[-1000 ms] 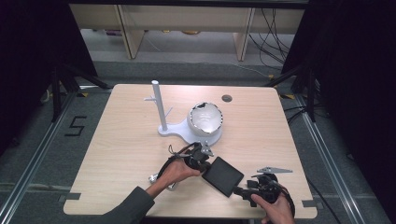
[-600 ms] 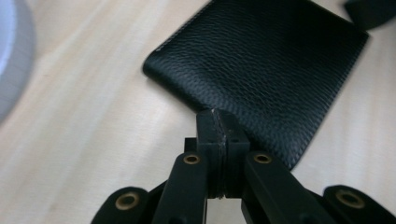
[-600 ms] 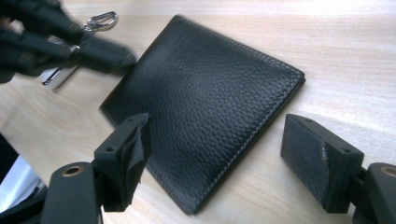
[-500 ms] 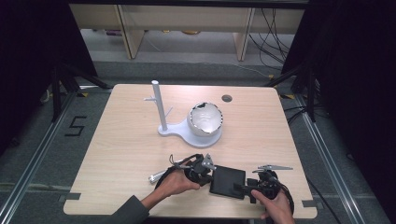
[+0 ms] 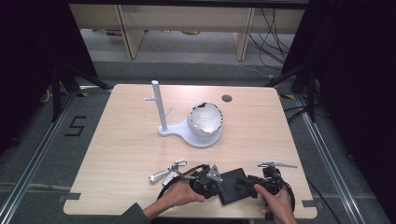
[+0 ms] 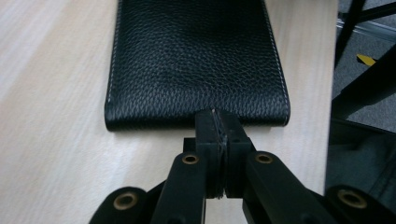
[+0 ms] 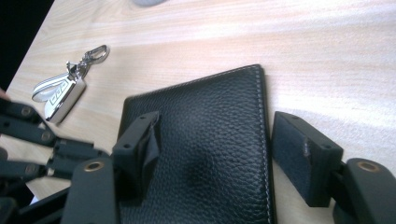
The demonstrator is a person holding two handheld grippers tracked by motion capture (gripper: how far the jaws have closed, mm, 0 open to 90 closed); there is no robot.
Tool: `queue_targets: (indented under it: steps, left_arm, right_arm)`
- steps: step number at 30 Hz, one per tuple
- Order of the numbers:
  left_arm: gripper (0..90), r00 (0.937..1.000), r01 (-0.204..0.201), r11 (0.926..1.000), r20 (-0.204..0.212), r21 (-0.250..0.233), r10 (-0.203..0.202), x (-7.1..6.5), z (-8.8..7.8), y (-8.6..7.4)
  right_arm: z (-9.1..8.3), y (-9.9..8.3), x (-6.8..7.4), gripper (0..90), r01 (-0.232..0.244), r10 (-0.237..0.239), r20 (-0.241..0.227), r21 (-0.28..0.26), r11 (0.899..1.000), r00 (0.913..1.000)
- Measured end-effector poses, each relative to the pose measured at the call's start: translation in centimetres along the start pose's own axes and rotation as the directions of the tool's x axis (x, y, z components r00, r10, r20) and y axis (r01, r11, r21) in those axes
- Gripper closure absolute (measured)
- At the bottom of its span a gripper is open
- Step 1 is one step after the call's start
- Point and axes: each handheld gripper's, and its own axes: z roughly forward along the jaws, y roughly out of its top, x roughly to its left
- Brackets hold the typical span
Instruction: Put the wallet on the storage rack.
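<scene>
At six o'clock on the tabletop (image 5: 121, 140), our left tool (image 6: 217, 128) pinches together at the wallet (image 6: 196, 56) edge, seemingly steadying it. Our right tool (image 7: 215, 154) straddles it, spread apart, likely readying a grip.

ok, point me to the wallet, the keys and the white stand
wallet (image 7: 210, 140), right gripper view, middle of its black leather face
keys (image 7: 63, 93), right gripper view, the silver fob below the clip
white stand (image 5: 159, 105), high view, midway up its upright post
</scene>
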Motion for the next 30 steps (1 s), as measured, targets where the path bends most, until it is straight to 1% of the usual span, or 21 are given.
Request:
queue_targets:
  steps: [1, 3, 4, 7, 9, 12, 13, 14, 15, 17, 18, 19, 20, 21, 22, 24, 26, 27, 28, 29, 30]
  left_arm:
    - [87.6, 0.9999, -0.010, 0.9999, -0.002, 0.004, 0.010, -0.1, 0.0, 0.0]
    - [87.6, 1.0000, -0.004, 1.0000, -0.004, 0.003, 0.004, -0.1, 0.1, 0.1]
    - [87.6, 1.0000, -0.006, 1.0000, -0.007, 0.004, 0.006, -0.2, 0.2, 0.1]
    - [87.6, 0.9999, -0.008, 1.0000, -0.009, 0.005, 0.008, -0.2, 0.3, 0.1]
    - [87.6, 0.9999, -0.004, 1.0000, -0.012, 0.006, 0.004, -0.3, 0.3, 0.1]
    - [87.5, 0.9999, -0.003, 1.0000, -0.013, 0.008, 0.003, -0.3, 0.3, 0.0]
    - [87.5, 0.9999, -0.006, 0.9999, -0.014, 0.008, 0.006, -0.3, 0.3, 0.0]
    - [87.5, 0.9999, -0.010, 0.9999, -0.014, 0.010, 0.010, -0.3, 0.3, 0.0]
    - [87.4, 0.9997, -0.013, 0.9999, -0.019, 0.011, 0.013, -0.4, 0.3, 0.0]
    - [87.4, 0.9996, -0.017, 0.9998, -0.024, 0.012, 0.018, -0.4, 0.3, -0.1]
    - [87.3, 0.9996, -0.017, 0.9998, -0.024, 0.013, 0.017, -0.4, 0.3, -0.1]
    - [87.3, 0.9996, -0.018, 0.9997, -0.021, 0.015, 0.018, -0.4, 0.3, -0.1]
    - [87.3, 0.9996, -0.018, 0.9997, -0.020, 0.014, 0.019, -0.4, 0.3, -0.1]
    - [87.3, 0.9995, -0.021, 0.9996, -0.025, 0.017, 0.021, -0.5, 0.3, -0.1]
    - [87.3, 0.9994, -0.023, 0.9996, -0.027, 0.017, 0.023, -0.5, 0.2, -0.2]
    - [87.2, 0.9993, -0.022, 0.9996, -0.029, 0.017, 0.022, -0.5, 0.3, -0.2]
    - [87.2, 0.9992, -0.025, 0.9995, -0.032, 0.018, 0.025, -0.5, 0.2, -0.2]
    - [87.1, 0.9991, -0.026, 0.9995, -0.032, 0.019, 0.027, -0.5, 0.2, -0.2]
    - [87.1, 0.9991, -0.027, 0.9995, -0.033, 0.018, 0.028, -0.5, 0.2, -0.2]
    - [87.0, 0.9991, -0.027, 0.9995, -0.034, 0.018, 0.027, -0.5, 0.2, -0.2]
    - [87.0, 0.9992, -0.024, 0.9996, -0.030, 0.014, 0.024, -0.5, 0.3, -0.2]
  right_arm:
    - [0.1, 0.1, -0.1, 35.1, -0.002, 0.002, -0.008, -0.003, 1.000, 1.0000]
    - [0.1, 0.1, -0.1, 35.1, -0.001, 0.001, -0.003, 0.001, 1.000, 1.0000]
    - [0.1, 0.1, 0.2, 35.1, -0.029, 0.029, -0.006, 0.006, 1.000, 0.9996]
    - [0.1, 0.0, -0.1, 36.8, -0.010, 0.010, -0.011, -0.002, 1.000, 0.9999]
    - [-0.1, -0.1, -0.3, 42.6, -0.057, 0.057, -0.027, 0.002, 0.998, 0.9980]
    - [-0.1, -0.3, -0.4, 46.5, -0.082, 0.083, -0.052, 0.011, 0.997, 0.9952]
    - [-0.2, -0.4, -0.1, 48.9, -0.123, 0.125, -0.068, 0.033, 0.992, 0.9897]
    - [-0.2, -0.3, -0.1, 50.1, -0.109, 0.111, -0.078, 0.028, 0.994, 0.9907]
    - [-0.3, -0.2, 0.0, 51.3, -0.095, 0.097, -0.073, 0.029, 0.995, 0.9926]
    - [-0.5, -0.1, 0.0, 56.6, -0.106, 0.111, -0.114, 0.048, 0.993, 0.9873]
    - [-0.5, 0.0, -0.2, 58.3, -0.067, 0.070, -0.109, 0.034, 0.997, 0.9916]
    - [-0.5, 0.1, -0.3, 59.3, -0.048, 0.052, -0.127, 0.041, 0.998, 0.9906]
    - [-0.7, 0.3, 0.2, 60.4, -0.083, 0.092, -0.131, 0.073, 0.994, 0.9870]
    - [-0.7, 0.4, 0.0, 61.9, -0.041, 0.052, -0.141, 0.075, 0.996, 0.9887]
    - [-0.7, 0.6, 0.0, 63.6, -0.015, 0.026, -0.152, 0.075, 0.997, 0.9880]
    - [-0.8, 1.0, 0.5, 66.2, 0.008, 0.005, -0.141, 0.091, 0.996, 0.9900]
    - [-0.9, 1.4, 0.9, 68.7, 0.027, -0.010, -0.154, 0.107, 0.994, 0.9881]
    - [-1.0, 1.6, 1.0, 70.4, 0.039, -0.020, -0.171, 0.111, 0.993, 0.9851]
    - [-1.1, 1.8, 1.3, 72.7, 0.025, -0.005, -0.171, 0.118, 0.993, 0.9853]
    - [-1.2, 2.0, 1.4, 74.4, 0.032, -0.009, -0.189, 0.118, 0.992, 0.9820]
    - [-1.1, 2.1, 1.6, 76.1, 0.036, -0.013, -0.185, 0.118, 0.992, 0.9826]
